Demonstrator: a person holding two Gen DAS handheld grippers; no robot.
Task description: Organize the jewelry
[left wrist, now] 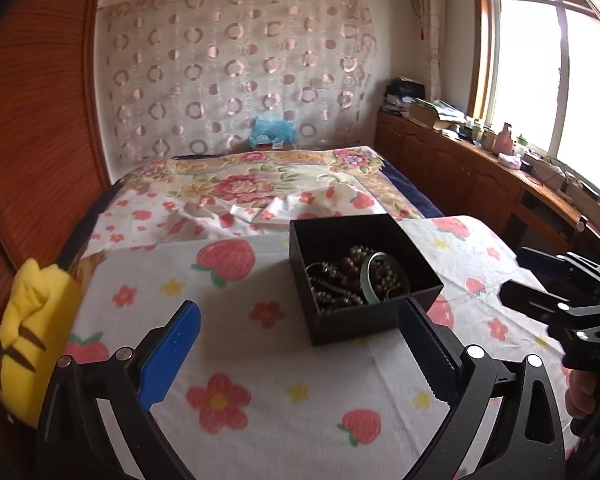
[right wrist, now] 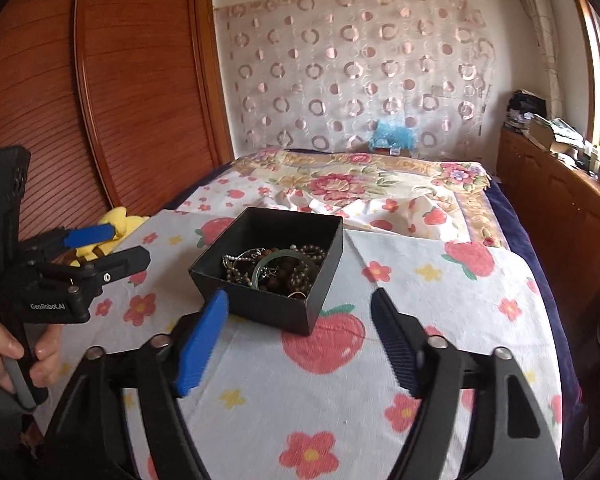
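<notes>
From the left wrist camera, the left gripper (left wrist: 300,356) hangs with jaws spread and empty above the strawberry-print cloth (left wrist: 260,400); the black box (left wrist: 360,280) of bead bracelets (left wrist: 350,270) and a green bangle (left wrist: 370,278) sits just ahead.

From the right wrist camera, the right gripper (right wrist: 300,340) is likewise released, just short of the box; a yellow plush toy (right wrist: 118,220) lies left.

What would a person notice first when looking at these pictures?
A black box full of bead bracelets and a green bangle sits in the middle of the strawberry-print cloth. Both open hand-held grippers, left and right, point at it. A yellow plush toy lies at the left edge.
</notes>
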